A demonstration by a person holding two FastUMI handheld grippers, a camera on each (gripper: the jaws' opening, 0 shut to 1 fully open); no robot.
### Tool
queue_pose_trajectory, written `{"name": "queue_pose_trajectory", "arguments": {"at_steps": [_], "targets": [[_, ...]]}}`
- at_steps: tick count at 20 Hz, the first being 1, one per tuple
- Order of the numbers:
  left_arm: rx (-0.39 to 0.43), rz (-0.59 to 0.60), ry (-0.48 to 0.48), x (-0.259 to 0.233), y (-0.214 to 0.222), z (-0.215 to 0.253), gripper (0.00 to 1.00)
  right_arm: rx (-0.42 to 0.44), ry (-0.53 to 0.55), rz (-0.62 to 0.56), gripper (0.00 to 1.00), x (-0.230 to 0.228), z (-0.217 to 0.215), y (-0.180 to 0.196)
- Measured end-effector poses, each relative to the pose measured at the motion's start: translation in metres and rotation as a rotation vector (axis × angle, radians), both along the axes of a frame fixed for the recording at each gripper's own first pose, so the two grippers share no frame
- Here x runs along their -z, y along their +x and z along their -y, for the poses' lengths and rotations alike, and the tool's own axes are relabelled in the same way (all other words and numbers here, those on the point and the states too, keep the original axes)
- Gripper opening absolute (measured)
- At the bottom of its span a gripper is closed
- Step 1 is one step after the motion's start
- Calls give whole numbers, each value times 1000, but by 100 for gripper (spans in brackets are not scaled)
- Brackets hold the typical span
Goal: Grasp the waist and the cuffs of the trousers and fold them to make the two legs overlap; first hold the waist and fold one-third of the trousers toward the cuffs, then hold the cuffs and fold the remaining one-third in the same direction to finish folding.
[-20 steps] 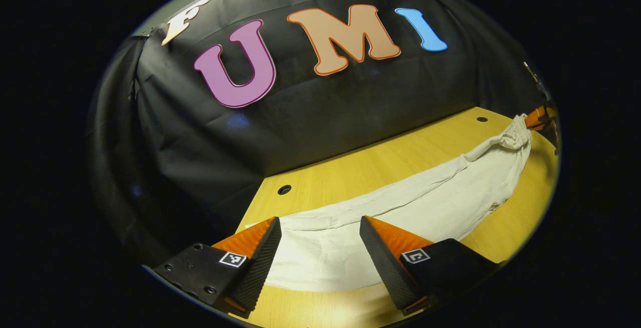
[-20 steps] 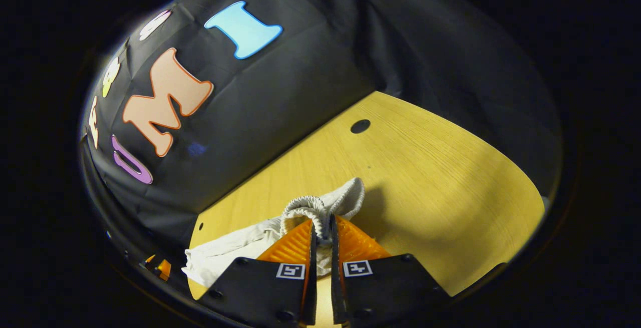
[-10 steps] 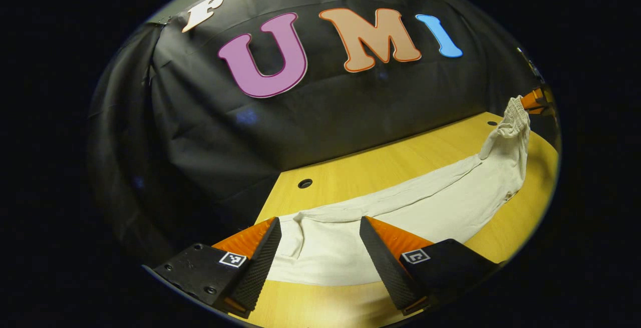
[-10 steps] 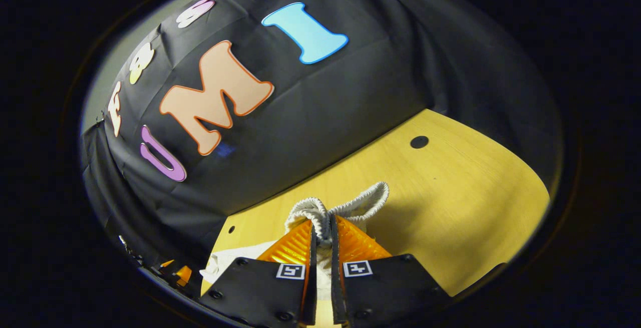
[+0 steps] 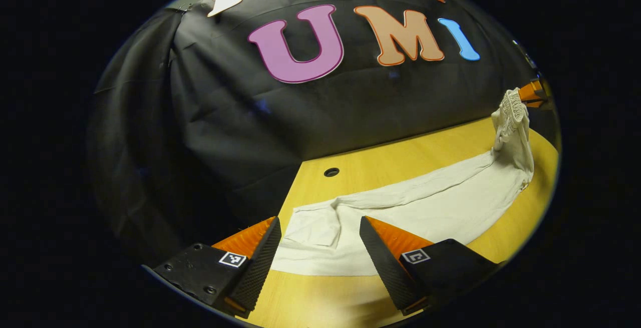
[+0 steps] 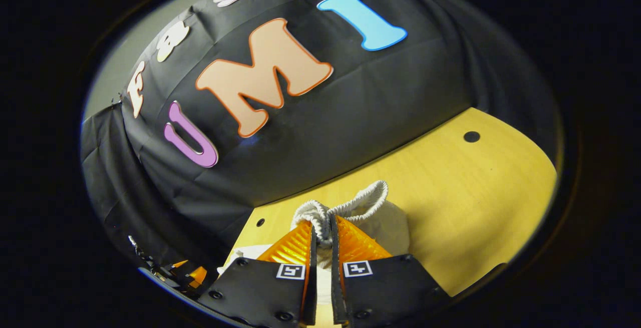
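Observation:
Cream trousers [image 5: 425,203] lie stretched across the wooden table [image 5: 400,155] in the left gripper view. Their cuff end [image 5: 315,230] sits between the fingers of my left gripper [image 5: 320,248], which stands open just above it, with a small flap of cloth turned over there. At the far right the ribbed elastic waist [image 5: 511,105] hangs lifted off the table, held by my right gripper [image 5: 532,92]. In the right gripper view that gripper [image 6: 321,233] is shut on the bunched waistband [image 6: 345,208], which bulges out past its fingertips.
The table [image 6: 450,193] has small round holes [image 5: 331,172] [image 6: 471,136] near its back edge. The black cloth wall stands close behind the table. Bare wood lies to the right of the waist in the right gripper view.
The right gripper has raised the waist higher off the table and carried it toward the cuffs. The cuff end has slid slightly and a small flap has folded over; the left gripper stays open.

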State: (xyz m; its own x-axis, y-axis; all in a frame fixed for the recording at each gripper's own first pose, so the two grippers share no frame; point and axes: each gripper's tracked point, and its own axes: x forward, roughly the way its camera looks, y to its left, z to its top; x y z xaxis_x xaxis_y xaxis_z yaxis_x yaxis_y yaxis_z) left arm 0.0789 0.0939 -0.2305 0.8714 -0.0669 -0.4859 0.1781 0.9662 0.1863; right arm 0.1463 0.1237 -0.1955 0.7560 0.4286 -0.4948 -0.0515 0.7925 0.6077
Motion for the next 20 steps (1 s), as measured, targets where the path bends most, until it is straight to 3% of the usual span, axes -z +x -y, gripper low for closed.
{"name": "queue_pose_trajectory", "arguments": {"at_steps": [8,18,19,20], "targets": [[-50,-13,1,14,-6,-63,96,-110,-27,-58,14,39,-97,-19],[-72,-47,-5,38,-7,-100,96,-180,-133,-223,14,124,-136,-62],[-70,-52,-11,41,-6,-101,96,-184,-137,-237,8,127,-137,-66],[-70,-58,-15,45,-6,-102,96,-192,-124,-244,20,128,-140,-68]]}}
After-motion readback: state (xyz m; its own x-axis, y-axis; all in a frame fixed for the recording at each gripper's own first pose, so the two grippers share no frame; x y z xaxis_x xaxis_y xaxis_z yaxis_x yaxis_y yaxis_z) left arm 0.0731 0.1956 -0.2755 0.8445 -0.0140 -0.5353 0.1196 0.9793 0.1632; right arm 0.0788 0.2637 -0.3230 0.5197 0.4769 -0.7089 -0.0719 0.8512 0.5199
